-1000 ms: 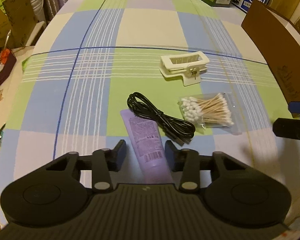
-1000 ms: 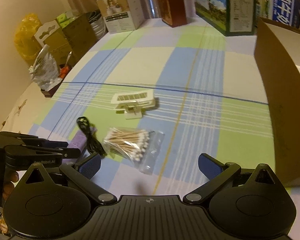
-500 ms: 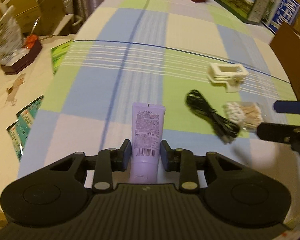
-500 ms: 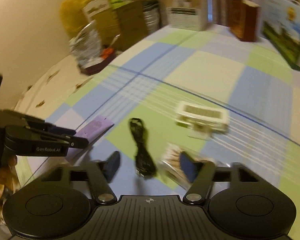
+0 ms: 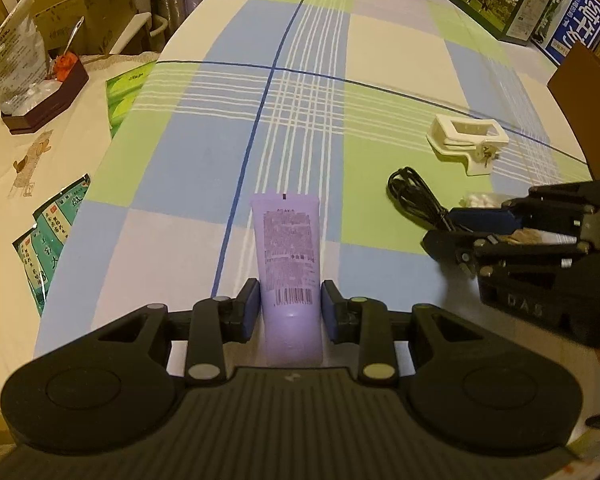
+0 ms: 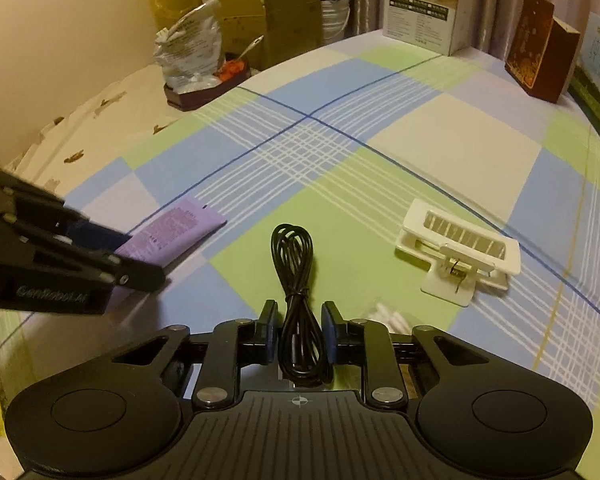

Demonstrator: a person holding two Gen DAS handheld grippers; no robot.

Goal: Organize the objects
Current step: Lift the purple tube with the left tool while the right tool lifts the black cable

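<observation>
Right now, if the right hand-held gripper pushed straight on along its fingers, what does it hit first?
The cable it is already shut on, then the tablecloth beyond the loop, probably; nothing else lies on that line. Depth is unclear.

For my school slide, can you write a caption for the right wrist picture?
Right gripper, jaws just closed around the coiled black cable on the checked cloth, white clip nearby.
</observation>
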